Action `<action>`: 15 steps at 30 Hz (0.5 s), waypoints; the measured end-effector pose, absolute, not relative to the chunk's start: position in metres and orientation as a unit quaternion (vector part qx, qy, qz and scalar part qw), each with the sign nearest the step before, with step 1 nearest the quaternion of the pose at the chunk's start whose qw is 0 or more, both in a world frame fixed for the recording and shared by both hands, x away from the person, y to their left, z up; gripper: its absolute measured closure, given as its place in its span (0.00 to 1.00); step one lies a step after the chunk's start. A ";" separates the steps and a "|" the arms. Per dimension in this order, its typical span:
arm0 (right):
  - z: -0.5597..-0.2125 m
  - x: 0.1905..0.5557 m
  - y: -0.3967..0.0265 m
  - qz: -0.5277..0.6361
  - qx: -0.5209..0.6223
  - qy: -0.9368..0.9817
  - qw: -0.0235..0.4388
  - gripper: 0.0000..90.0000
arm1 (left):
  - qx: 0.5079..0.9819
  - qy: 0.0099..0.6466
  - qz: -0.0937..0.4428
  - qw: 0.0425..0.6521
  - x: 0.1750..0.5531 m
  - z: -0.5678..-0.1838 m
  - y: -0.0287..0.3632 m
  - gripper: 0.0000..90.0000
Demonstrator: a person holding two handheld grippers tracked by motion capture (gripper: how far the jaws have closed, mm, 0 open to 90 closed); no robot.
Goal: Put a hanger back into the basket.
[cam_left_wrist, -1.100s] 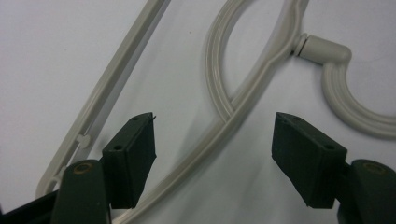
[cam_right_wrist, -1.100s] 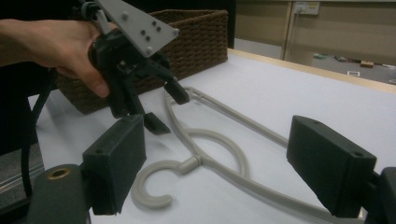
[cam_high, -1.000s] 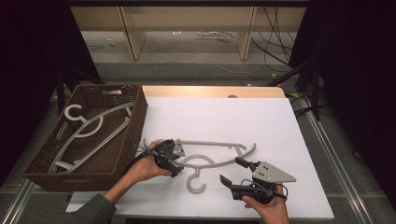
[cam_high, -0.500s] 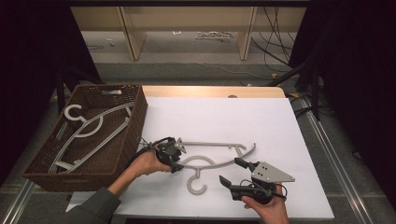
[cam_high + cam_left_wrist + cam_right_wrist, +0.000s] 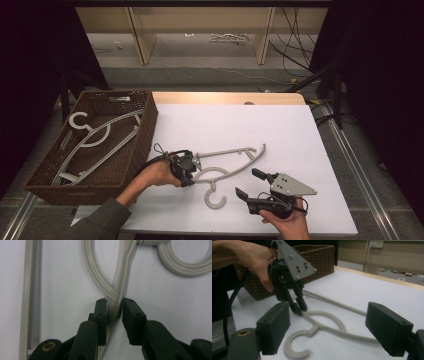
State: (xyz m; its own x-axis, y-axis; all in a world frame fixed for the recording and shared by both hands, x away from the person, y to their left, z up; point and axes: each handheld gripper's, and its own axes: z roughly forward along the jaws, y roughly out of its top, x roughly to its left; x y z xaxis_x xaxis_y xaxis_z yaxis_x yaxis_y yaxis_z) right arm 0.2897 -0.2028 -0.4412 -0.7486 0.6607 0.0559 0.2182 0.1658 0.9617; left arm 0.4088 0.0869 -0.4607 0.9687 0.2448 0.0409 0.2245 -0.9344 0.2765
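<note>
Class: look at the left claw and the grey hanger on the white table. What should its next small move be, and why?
Probably lift the hanger slightly: the left claw has just been closing, its jaws flank the hanger's arm, and the basket alongside already holds a hanger.

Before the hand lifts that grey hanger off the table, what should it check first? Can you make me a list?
1. Left gripper jaws have just been closing on the hanger arm: ok, the arm sits between them.
2. Pads pressing firmly: cannot tell.
3. Right gripper clear of the hanger: ok, open and apart.
4. Room in the basket: not ok, another hanger lies inside.
5. Hook free on the table: ok.
</note>
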 end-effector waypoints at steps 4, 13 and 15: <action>-0.441 0.290 -0.202 0.576 0.297 0.736 0.195 0.23 | 0.982 0.130 0.033 0.131 0.410 -0.460 0.087 0.79; -0.441 0.288 -0.201 0.571 0.301 0.742 0.181 0.23 | 0.990 0.087 0.036 0.106 0.408 -0.460 0.078 0.85; -0.440 0.288 -0.202 0.567 0.301 0.744 0.183 0.23 | 0.991 0.076 0.041 0.100 0.407 -0.460 0.075 0.86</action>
